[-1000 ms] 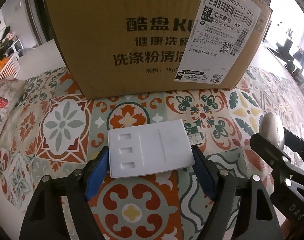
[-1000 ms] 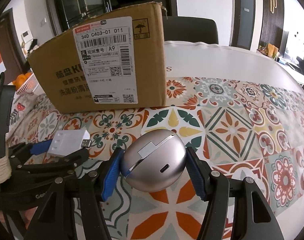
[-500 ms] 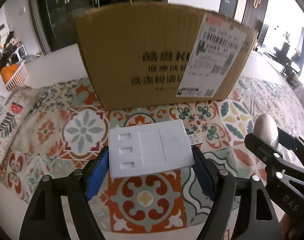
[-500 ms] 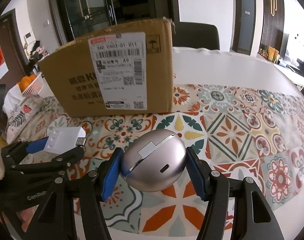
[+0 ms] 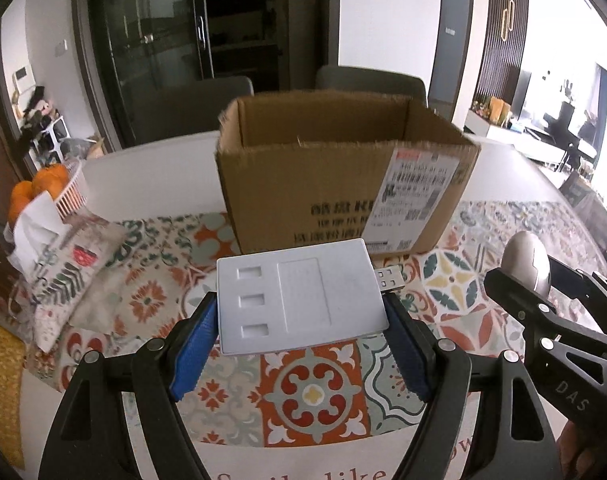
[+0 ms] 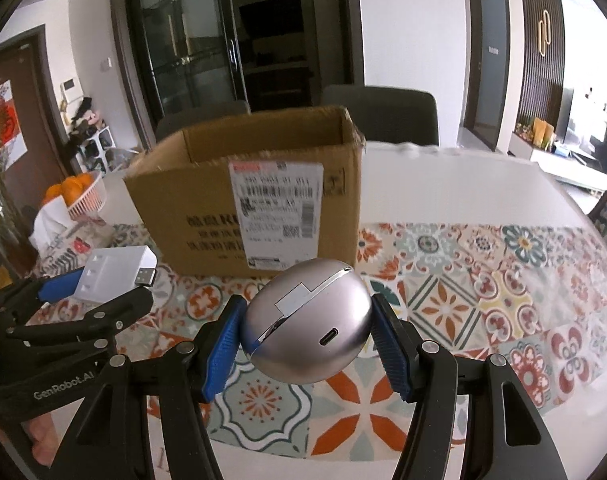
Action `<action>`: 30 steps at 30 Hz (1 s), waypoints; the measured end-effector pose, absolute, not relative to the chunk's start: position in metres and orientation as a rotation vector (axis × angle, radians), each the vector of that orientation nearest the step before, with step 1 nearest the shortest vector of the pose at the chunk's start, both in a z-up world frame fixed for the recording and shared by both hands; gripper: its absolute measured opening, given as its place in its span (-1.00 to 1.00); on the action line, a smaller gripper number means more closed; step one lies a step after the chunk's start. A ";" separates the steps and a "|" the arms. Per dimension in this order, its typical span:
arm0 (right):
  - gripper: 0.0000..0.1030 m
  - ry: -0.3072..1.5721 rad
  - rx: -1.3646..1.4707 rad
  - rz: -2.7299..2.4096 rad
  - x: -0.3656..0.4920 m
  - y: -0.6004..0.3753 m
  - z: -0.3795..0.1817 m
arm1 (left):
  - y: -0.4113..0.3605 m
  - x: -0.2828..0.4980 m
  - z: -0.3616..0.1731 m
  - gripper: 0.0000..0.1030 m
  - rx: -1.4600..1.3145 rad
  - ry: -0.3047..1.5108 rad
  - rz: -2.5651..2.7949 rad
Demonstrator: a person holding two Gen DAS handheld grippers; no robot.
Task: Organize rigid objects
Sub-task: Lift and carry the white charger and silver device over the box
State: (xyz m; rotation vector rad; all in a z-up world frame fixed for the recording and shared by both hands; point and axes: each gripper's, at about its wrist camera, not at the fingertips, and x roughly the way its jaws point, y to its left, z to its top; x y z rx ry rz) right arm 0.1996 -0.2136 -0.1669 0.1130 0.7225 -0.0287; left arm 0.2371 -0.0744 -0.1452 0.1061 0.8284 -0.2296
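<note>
My left gripper [image 5: 299, 320] is shut on a flat white USB hub [image 5: 299, 296], held in the air above the patterned cloth; the hub also shows in the right wrist view [image 6: 111, 272]. My right gripper [image 6: 307, 332] is shut on a silver egg-shaped mouse [image 6: 307, 324], which shows at the right of the left wrist view [image 5: 527, 260]. An open cardboard box [image 5: 343, 184] with a white shipping label stands ahead of both grippers, its top open and its inside partly visible [image 6: 263, 136].
A tiled-pattern cloth [image 6: 483, 280] covers the white table. A fabric pouch [image 5: 75, 276] and a white basket of oranges [image 5: 47, 188] lie at the left. Dark chairs [image 6: 383, 116] stand behind the box.
Both grippers have risen and pulled back from the box with their objects. The box's open top has come into view.
</note>
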 end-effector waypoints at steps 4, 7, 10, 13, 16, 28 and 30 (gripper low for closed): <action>0.21 0.697 0.105 -0.030 0.197 -0.210 -0.151 | -0.070 0.236 -0.130 0.53 0.107 0.806 -0.228; 0.21 0.681 0.101 -0.030 0.197 -0.210 -0.142 | -0.068 0.235 -0.120 0.53 0.103 0.791 -0.231; 0.21 0.661 0.094 -0.029 0.198 -0.208 -0.130 | -0.067 0.236 -0.109 0.53 0.098 0.776 -0.235; 0.21 0.645 0.092 -0.029 0.200 -0.207 -0.120 | -0.065 0.238 -0.099 0.53 0.100 0.757 -0.233; 0.21 0.627 0.089 -0.024 0.203 -0.206 -0.111 | -0.064 0.240 -0.091 0.53 0.102 0.741 -0.231; 0.21 0.558 0.054 -0.020 0.226 -0.204 -0.073 | -0.064 0.265 -0.057 0.53 0.117 0.684 -0.231; 0.21 0.549 0.049 -0.021 0.232 -0.205 -0.067 | -0.064 0.271 -0.052 0.53 0.116 0.678 -0.236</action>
